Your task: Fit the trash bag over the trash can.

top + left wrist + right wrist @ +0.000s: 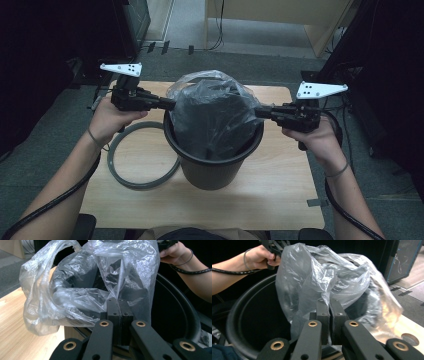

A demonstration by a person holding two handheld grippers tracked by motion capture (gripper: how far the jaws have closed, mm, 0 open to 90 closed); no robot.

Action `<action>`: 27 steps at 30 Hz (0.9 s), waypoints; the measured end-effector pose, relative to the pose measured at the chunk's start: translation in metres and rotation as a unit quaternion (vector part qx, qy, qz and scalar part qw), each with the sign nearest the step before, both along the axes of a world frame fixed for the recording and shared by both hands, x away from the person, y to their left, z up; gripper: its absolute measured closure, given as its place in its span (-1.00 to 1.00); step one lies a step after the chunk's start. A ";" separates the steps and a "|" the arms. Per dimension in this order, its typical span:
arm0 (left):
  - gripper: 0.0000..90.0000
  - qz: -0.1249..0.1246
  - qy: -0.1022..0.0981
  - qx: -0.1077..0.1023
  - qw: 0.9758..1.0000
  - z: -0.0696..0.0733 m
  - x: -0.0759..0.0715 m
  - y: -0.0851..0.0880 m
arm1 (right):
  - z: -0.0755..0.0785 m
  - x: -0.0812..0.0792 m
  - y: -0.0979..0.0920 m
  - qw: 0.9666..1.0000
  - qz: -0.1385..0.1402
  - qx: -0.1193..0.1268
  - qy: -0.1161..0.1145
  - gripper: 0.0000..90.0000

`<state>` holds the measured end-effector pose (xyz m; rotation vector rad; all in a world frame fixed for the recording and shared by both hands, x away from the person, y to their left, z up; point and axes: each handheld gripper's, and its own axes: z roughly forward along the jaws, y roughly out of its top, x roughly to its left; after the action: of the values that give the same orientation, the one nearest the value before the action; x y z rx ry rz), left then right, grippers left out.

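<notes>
Left gripper [167, 104] and right gripper [260, 111] each clamped on plastic bag [212, 112], bag between them over bucket [210, 167]

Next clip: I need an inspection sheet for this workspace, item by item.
Surface: wooden table, bare around the work.
Job's things: black bin upright at centre; clear bag bunched above its mouth.
Clutter: grey ring flat on the table, left of the bin.
Grippers: left gripper and right gripper each shut on the bag's film, on opposite sides.
Cables: black cable along the left forearm, another along the right.
Surroundings: grey floor, dark cabinets, pale furniture behind.
</notes>
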<state>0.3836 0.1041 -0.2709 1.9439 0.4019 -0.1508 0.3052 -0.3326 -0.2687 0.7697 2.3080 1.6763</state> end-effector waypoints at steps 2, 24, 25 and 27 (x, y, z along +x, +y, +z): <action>1.00 0.001 -0.005 -0.001 1.000 0.000 -0.006 0.004 | 0.000 -0.006 0.001 1.000 0.005 -0.001 -0.004 0.94; 1.00 0.000 -0.008 -0.011 1.000 -0.023 -0.058 0.026 | -0.015 -0.059 0.007 0.998 0.059 -0.011 0.014 0.95; 1.00 -0.002 -0.006 -0.011 1.000 -0.024 -0.059 0.025 | -0.017 -0.060 0.008 0.998 0.060 -0.013 0.016 0.96; 1.00 -0.002 -0.005 -0.007 1.000 -0.025 -0.059 0.025 | -0.018 -0.062 0.007 0.998 0.062 -0.011 0.018 0.98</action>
<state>0.3246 0.1296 -0.2959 1.9306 0.3894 -0.1469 0.2437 -0.3256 -0.2864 0.6701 2.4414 1.6960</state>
